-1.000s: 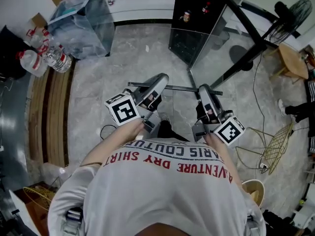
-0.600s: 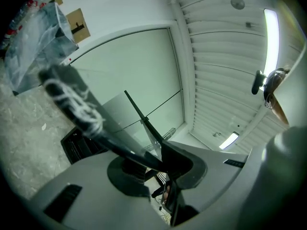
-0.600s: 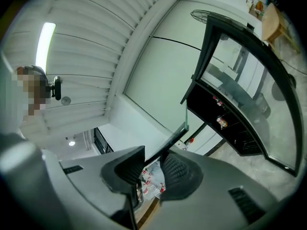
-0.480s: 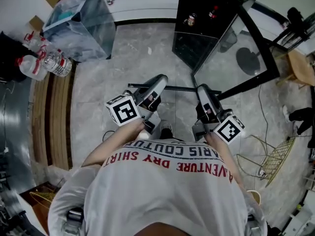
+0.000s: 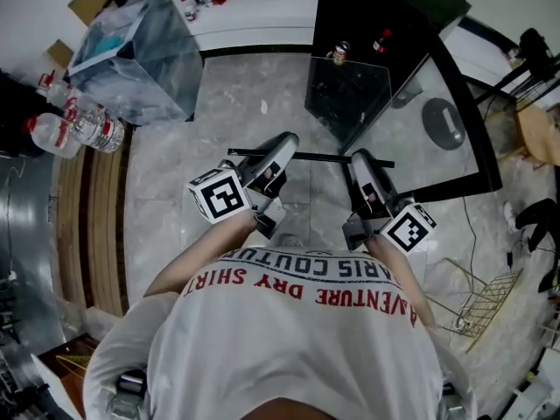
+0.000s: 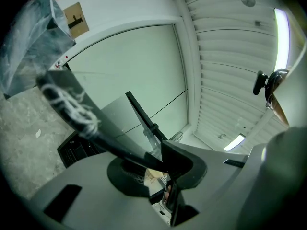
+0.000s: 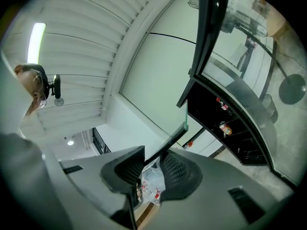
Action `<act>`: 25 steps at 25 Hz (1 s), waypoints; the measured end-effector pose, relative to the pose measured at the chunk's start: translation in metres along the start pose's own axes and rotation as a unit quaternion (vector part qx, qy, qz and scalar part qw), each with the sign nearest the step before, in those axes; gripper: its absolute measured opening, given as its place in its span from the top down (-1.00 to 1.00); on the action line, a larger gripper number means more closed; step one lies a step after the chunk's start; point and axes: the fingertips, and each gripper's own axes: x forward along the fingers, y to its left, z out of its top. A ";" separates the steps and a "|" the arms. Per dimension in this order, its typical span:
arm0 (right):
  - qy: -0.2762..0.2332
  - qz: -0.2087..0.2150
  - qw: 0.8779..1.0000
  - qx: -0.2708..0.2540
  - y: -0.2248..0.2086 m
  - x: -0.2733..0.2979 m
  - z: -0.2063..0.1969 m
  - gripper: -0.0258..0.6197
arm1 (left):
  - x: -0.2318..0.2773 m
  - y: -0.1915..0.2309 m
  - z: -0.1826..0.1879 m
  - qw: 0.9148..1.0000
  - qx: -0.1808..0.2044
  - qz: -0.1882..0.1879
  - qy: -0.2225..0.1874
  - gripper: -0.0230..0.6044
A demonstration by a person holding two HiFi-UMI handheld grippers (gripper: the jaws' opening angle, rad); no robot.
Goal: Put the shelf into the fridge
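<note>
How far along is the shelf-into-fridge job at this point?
Done: the shelf is off the floor, clamped along its black edge by the left gripper and the right gripper. In hand: it is held out in front of the person, facing the fridge, whose door stands open. Left: closing the gap and sliding the shelf inside.
</note>
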 end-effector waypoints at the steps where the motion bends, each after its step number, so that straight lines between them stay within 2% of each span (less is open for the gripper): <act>1: -0.001 0.000 1.000 -0.002 -0.001 0.001 0.002 0.62 | 0.002 0.001 0.002 1.000 0.002 -0.002 -0.001 0.62; 7: -0.008 0.009 1.000 -0.022 -0.001 0.008 0.010 0.62 | 0.012 0.003 0.007 1.000 0.010 -0.012 0.001 0.62; 15: -0.017 0.001 1.000 -0.018 -0.020 0.031 0.030 0.62 | 0.044 0.016 0.026 1.000 0.019 -0.016 0.018 0.61; 25: -0.039 -0.032 0.999 -0.018 -0.041 0.069 0.051 0.62 | 0.082 0.043 0.059 0.998 0.009 -0.035 0.050 0.60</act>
